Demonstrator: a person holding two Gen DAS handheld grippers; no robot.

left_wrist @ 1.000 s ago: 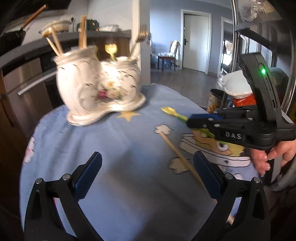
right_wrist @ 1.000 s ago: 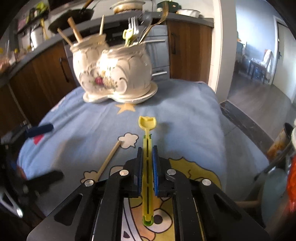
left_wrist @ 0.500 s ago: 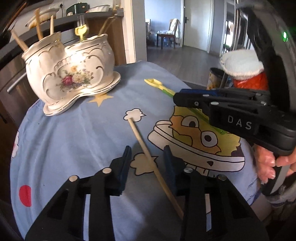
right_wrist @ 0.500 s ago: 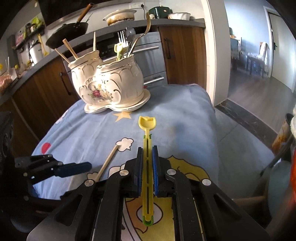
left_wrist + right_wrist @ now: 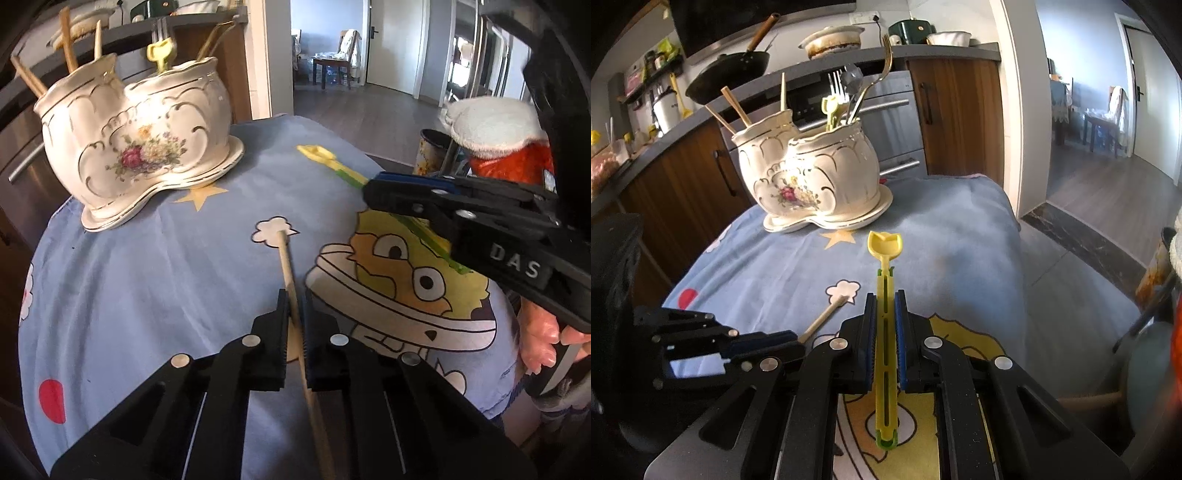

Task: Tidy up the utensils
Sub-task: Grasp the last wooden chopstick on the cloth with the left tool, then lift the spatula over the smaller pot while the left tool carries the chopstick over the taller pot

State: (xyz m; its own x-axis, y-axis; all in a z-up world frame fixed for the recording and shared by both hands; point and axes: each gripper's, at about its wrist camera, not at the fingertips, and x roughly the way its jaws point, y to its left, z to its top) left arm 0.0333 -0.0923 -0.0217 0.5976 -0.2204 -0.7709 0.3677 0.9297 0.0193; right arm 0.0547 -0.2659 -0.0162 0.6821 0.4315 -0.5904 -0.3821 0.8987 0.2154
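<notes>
Holder [image 5: 809, 177]: sitting on the cloth [image 5: 147, 280], carrying chopsticks left, forks and spoons right.
Left gripper [image 5: 294, 317]: clamping the chopstick [image 5: 286, 258] lying on the cloth.
Right gripper [image 5: 885, 325]: clamping the yellow spoon [image 5: 885, 266].

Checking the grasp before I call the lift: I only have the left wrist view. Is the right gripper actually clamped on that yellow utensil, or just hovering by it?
Observer: Clamped. In the right wrist view the right gripper has its blue pads pressed on both sides of the yellow utensil's slotted handle.
Operator: Which end is sticking out?
Observer: The tulip-shaped head points forward, towards the ceramic holder; the green butt end sits back behind the pads.
Operator: What's in the holder's right pot? I see one yellow tip.
Observer: Metal forks and a spoon stand there beside a similar yellow utensil.
Operator: And my left gripper from that side?
Observer: The left gripper is shut on the wooden chopstick, whose far end lies on the cloth.
</notes>
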